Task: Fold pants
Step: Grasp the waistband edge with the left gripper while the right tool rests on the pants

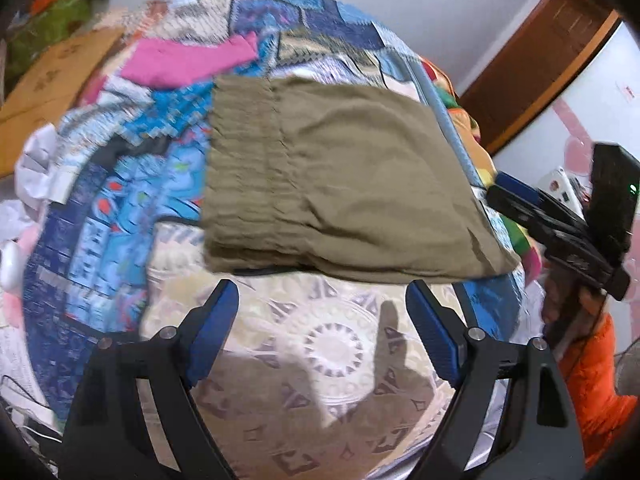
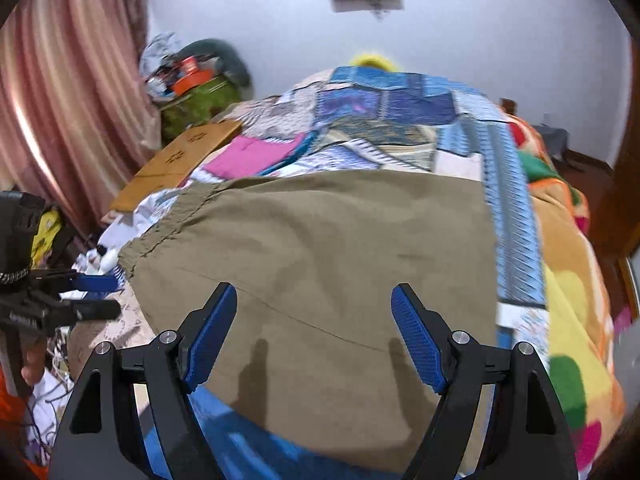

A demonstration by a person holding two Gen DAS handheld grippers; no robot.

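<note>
A: Status of pants [image 1: 340, 184]?

B: They lie on the bed [image 1: 320, 344] as a compact olive rectangle with layers stacked at the near edge and the elastic waistband on the left. Fold looks essentially complete.

A: Tongs?

B: Left tongs [image 1: 322, 308] gape wide, holding nothing, just short of the near edge. Right tongs [image 2: 314, 312] are also wide, hovering over the cloth, empty.

A: Remaining?

B: Judged: at most smoothing or one more fold.
</note>
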